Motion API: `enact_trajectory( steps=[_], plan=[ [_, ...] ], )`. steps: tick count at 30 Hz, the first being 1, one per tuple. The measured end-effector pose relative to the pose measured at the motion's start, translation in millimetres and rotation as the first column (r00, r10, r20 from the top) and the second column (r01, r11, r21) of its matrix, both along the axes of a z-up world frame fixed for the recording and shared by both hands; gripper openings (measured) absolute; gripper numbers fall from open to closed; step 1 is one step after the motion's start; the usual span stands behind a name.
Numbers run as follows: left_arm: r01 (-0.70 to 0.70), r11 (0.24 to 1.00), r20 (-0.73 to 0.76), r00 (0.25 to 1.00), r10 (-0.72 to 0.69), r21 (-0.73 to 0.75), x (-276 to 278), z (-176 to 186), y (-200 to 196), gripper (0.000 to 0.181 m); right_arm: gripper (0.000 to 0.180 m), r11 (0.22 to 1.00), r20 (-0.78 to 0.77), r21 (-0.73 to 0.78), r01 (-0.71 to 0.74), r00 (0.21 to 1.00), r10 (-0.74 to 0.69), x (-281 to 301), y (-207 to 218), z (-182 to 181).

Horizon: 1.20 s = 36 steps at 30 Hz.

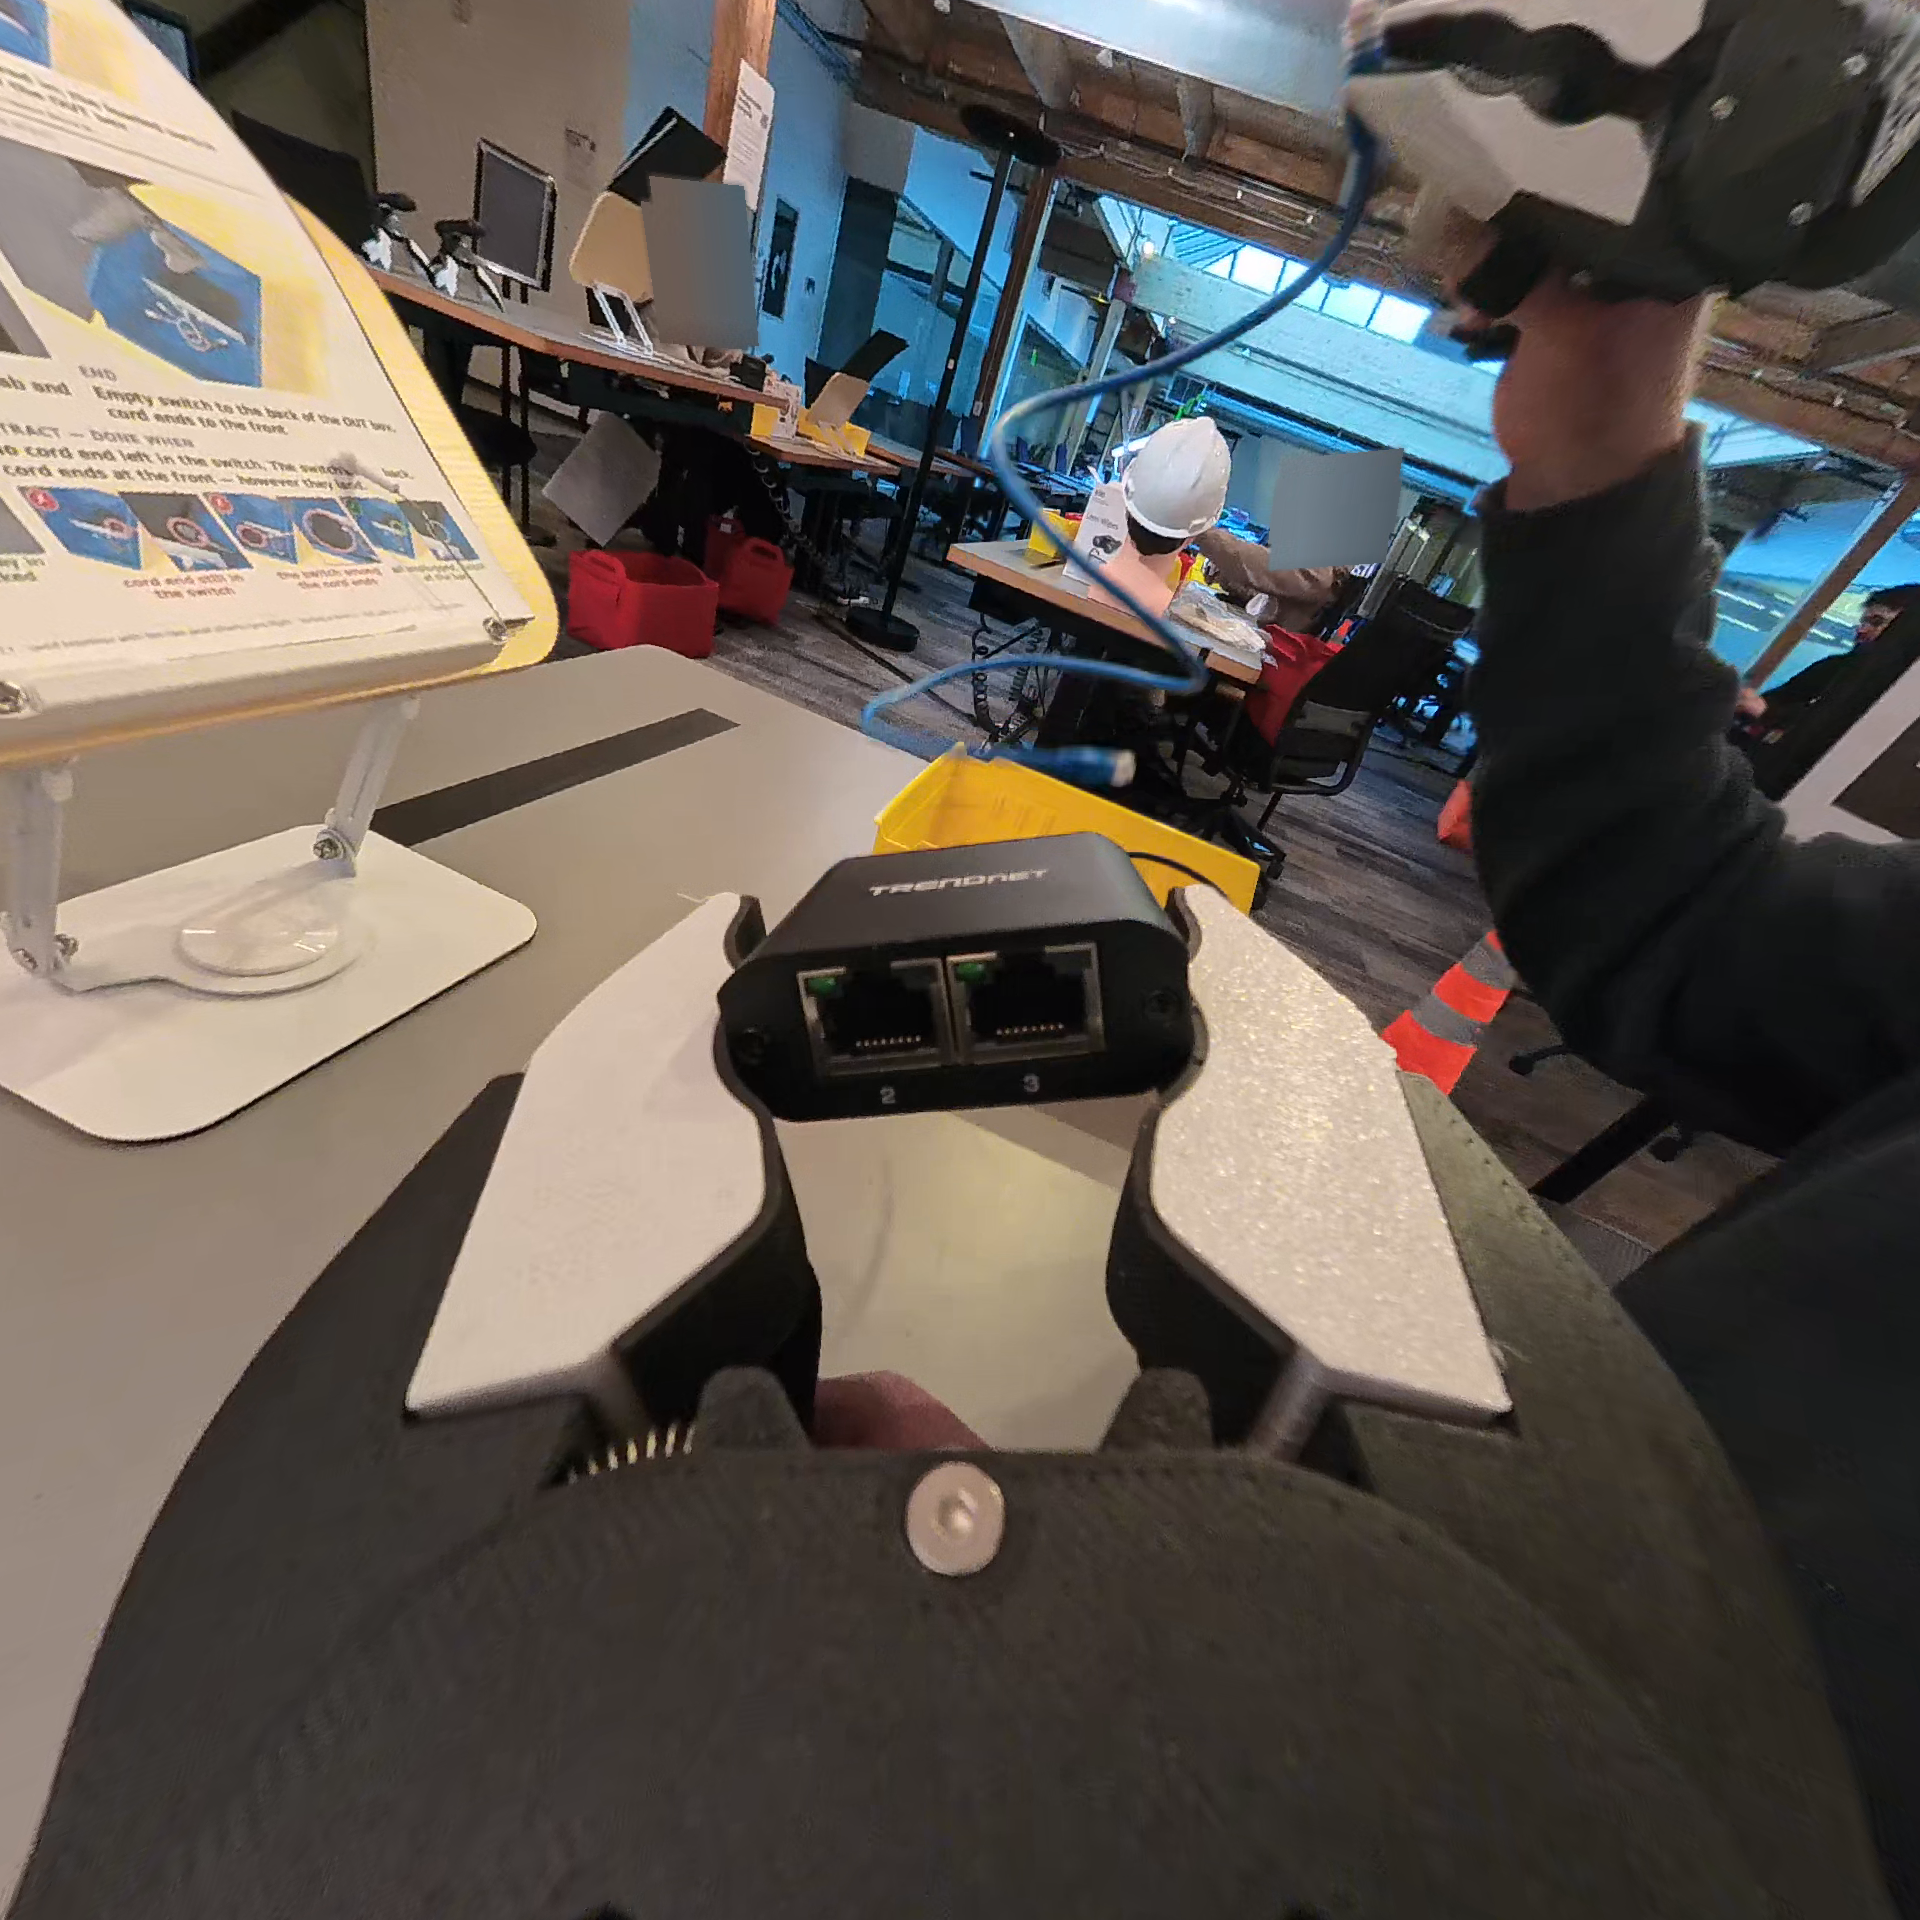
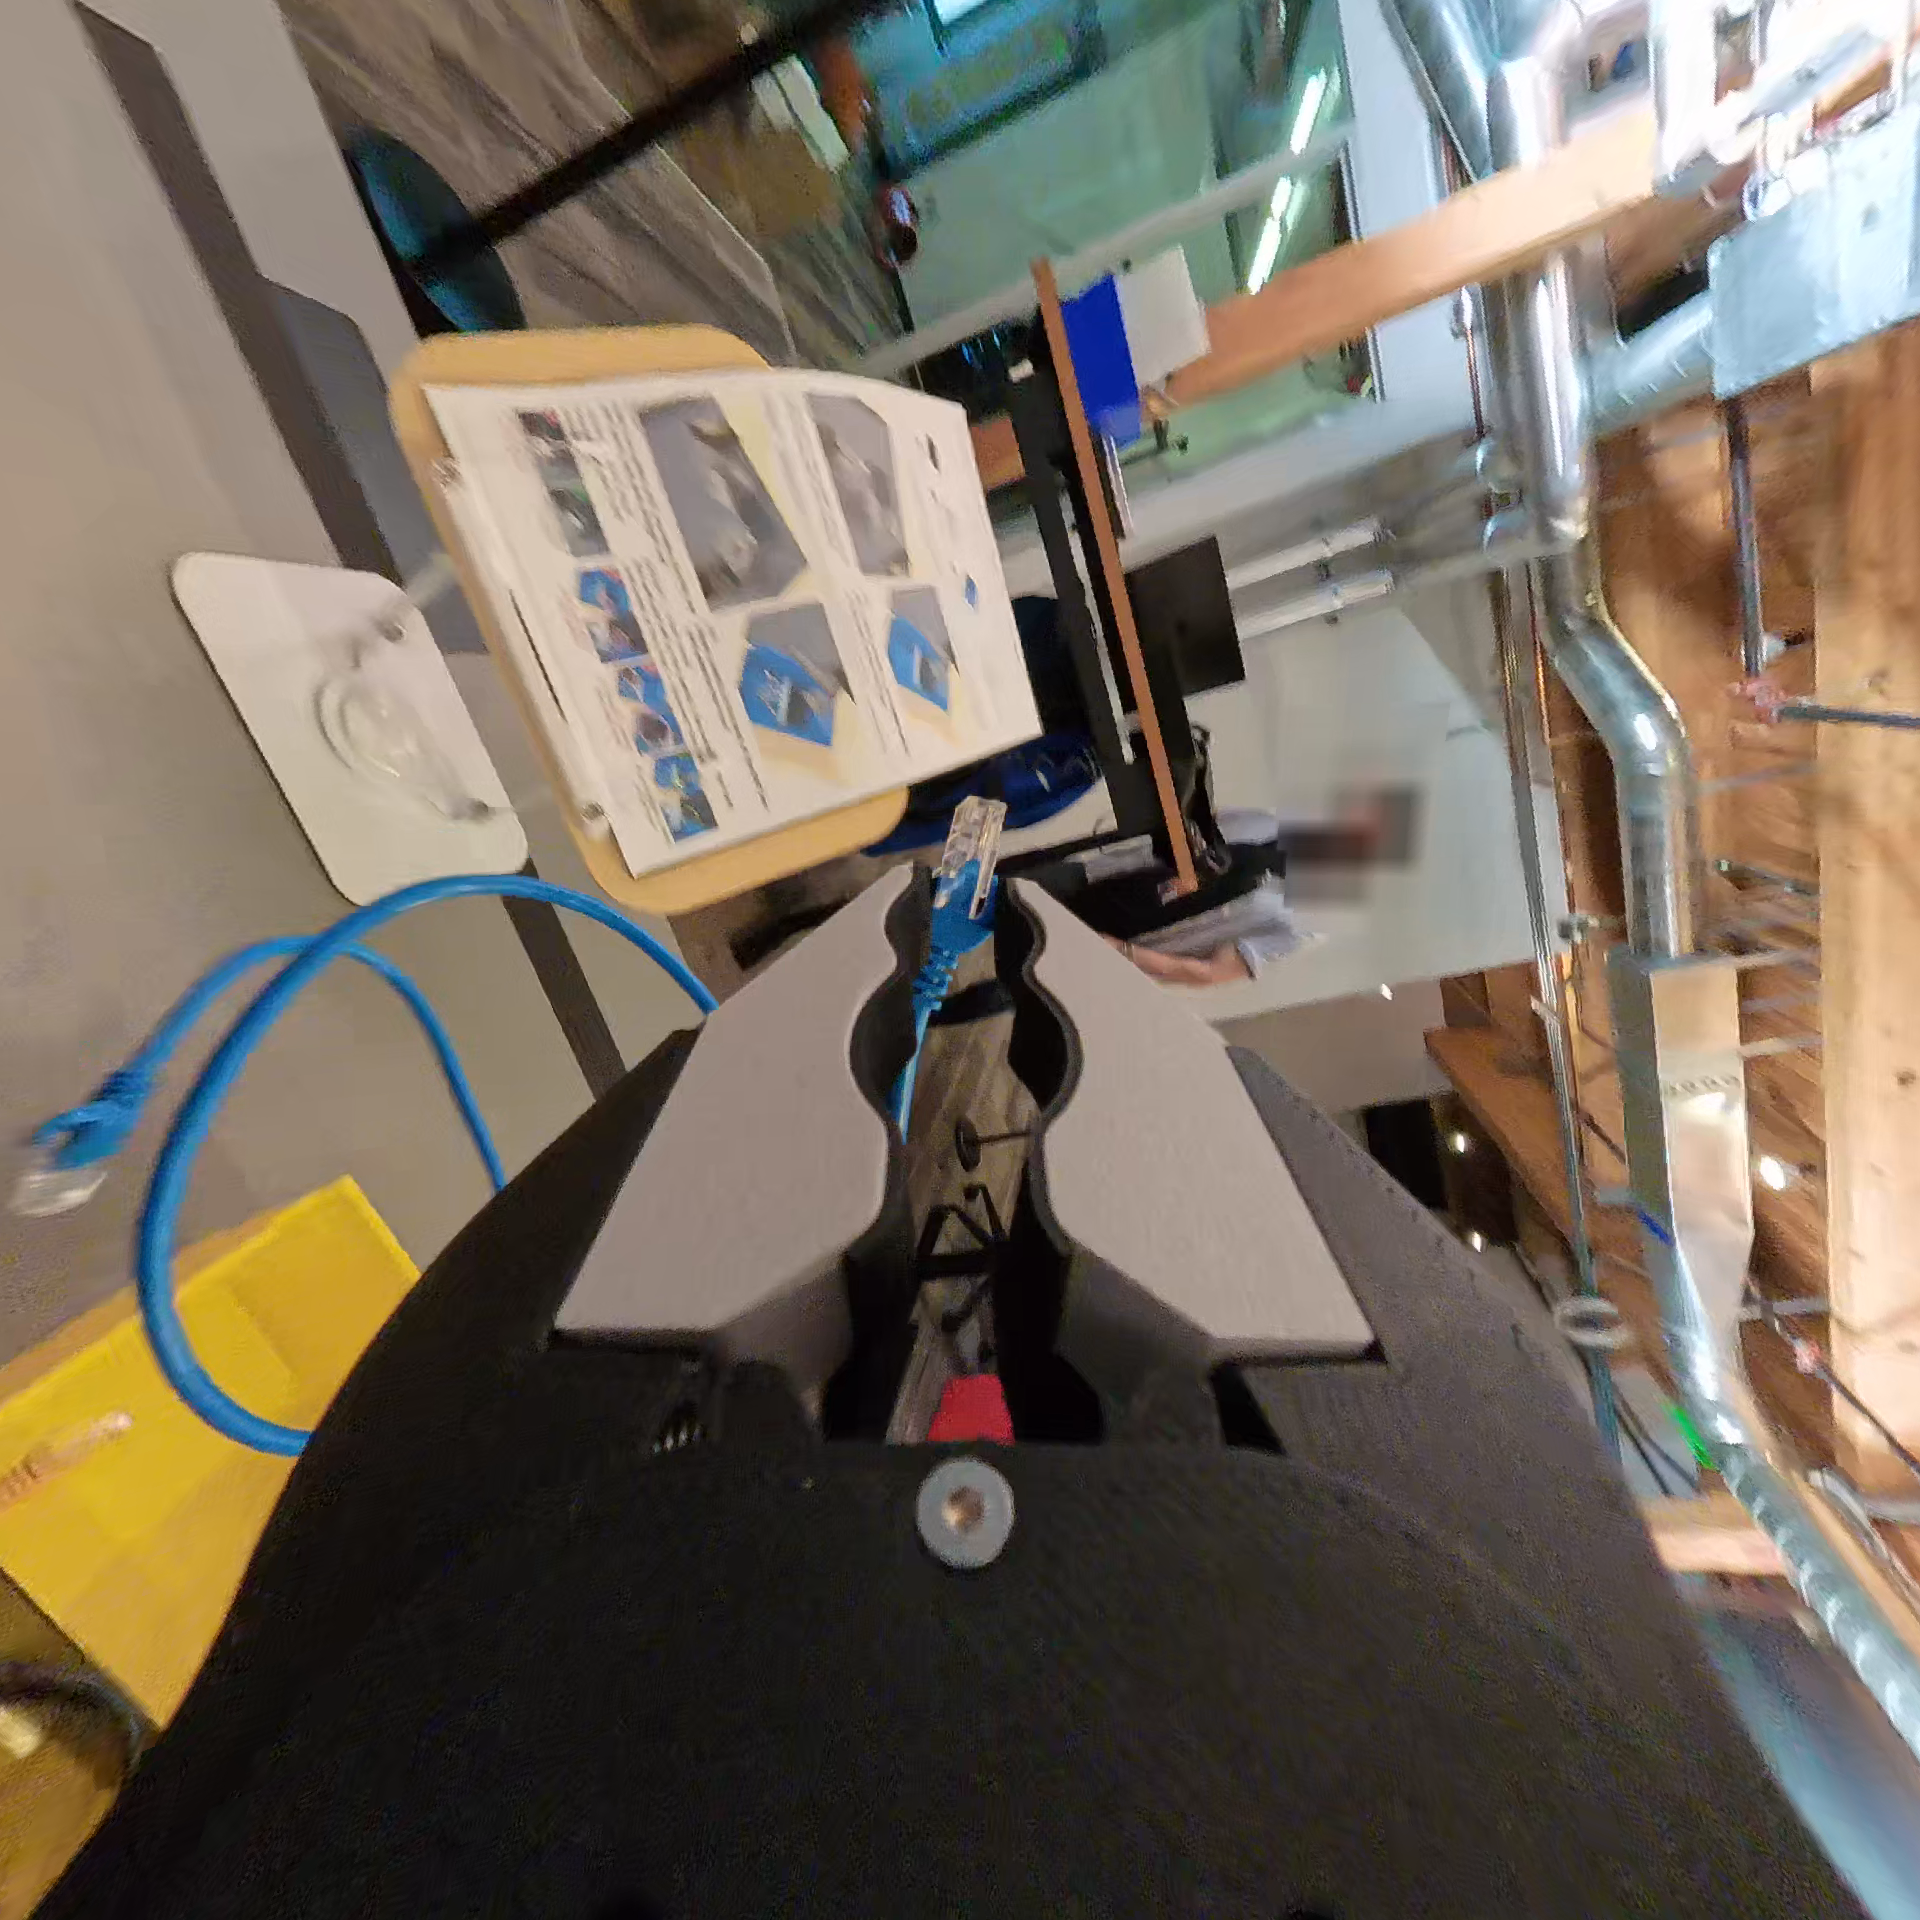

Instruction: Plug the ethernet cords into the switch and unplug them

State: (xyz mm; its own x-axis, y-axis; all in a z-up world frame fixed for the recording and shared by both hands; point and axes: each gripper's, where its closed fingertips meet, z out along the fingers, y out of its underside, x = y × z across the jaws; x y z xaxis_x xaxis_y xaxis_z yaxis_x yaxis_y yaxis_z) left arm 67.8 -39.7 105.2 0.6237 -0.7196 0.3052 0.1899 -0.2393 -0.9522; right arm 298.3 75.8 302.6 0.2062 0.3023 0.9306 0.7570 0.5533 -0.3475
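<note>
My left gripper (image 1: 961, 925) is shut on a small black switch (image 1: 961, 977) and holds it above the grey table (image 1: 208, 1247). Its two ports face me and both are empty. My right gripper (image 2: 961, 904) is shut on the blue boot of an ethernet cord (image 2: 961, 899), with the clear plug sticking out past the tips. In the left wrist view the right gripper (image 1: 1558, 125) is high at the upper right, and the blue cord (image 1: 1039, 499) loops down from it. The cord's free plug (image 1: 1091, 764) hangs over the yellow bin, and it also shows in the right wrist view (image 2: 73, 1153).
A yellow bin (image 1: 1049, 821) sits at the table's far edge behind the switch, also seen in the right wrist view (image 2: 156, 1382). An instruction sheet on a white stand (image 1: 239, 935) fills the table's left side. A person's sleeve (image 1: 1621, 779) is at the right. There is about 35 cm between the tips of the two grippers.
</note>
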Motion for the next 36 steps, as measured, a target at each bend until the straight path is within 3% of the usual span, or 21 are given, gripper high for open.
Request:
enact_trajectory(
  steps=[4,7,10,15,20,26,30,33,36],
  plan=[
    [0.004,1.000,0.013,1.000,-0.004,-0.023,0.2,-6.1,3.5,0.072,0.011,0.986,-0.003,0.007,0.167,0.986,-0.167,57.6,7.6,5.0],
    [0.008,0.999,0.003,1.000,-0.008,-0.031,3.9,-10.1,4.3,0.072,0.010,0.959,-0.015,-0.023,0.283,0.959,-0.283,96.4,15.1,-15.8],
    [0.009,0.999,-0.019,1.000,-0.010,-0.041,7.6,-16.3,4.5,0.072,0.010,0.923,0.008,-0.090,0.375,0.927,-0.376,129.3,24.3,-61.6],
    [0.007,0.998,-0.025,1.000,-0.009,-0.057,9.3,-22.2,5.4,0.072,0.010,0.872,-0.030,-0.266,0.410,0.901,-0.433,157.2,21.4,-136.4],
    [0.020,0.997,-0.028,0.999,-0.022,-0.071,13.6,-27.6,6.4,0.072,0.011,0.794,-0.032,-0.468,0.389,0.890,-0.456,169.3,17.4,-220.5],
    [0.031,0.996,-0.032,0.999,-0.034,-0.085,16.4,-33.5,6.8,0.072,0.011,0.628,0.049,-0.675,0.387,0.873,-0.485,182.5,3.4,-321.2],
    [0.040,0.995,-0.033,0.998,-0.044,-0.095,19.8,-37.6,7.3,0.072,0.012,0.548,0.105,-0.733,0.402,0.863,-0.493,187.4,0.3,-368.3],
    [0.041,0.994,-0.048,0.998,-0.046,-0.099,22.1,-39.7,6.7,0.072,0.016,0.435,0.208,-0.800,0.413,0.872,-0.444,183.3,-14.7,-401.0],
    [0.041,0.995,-0.049,0.998,-0.046,-0.093,22.5,-36.8,5.5,0.072,0.042,0.416,0.238,-0.813,0.407,0.885,-0.400,180.5,-23.5,-402.4]
  ],
)
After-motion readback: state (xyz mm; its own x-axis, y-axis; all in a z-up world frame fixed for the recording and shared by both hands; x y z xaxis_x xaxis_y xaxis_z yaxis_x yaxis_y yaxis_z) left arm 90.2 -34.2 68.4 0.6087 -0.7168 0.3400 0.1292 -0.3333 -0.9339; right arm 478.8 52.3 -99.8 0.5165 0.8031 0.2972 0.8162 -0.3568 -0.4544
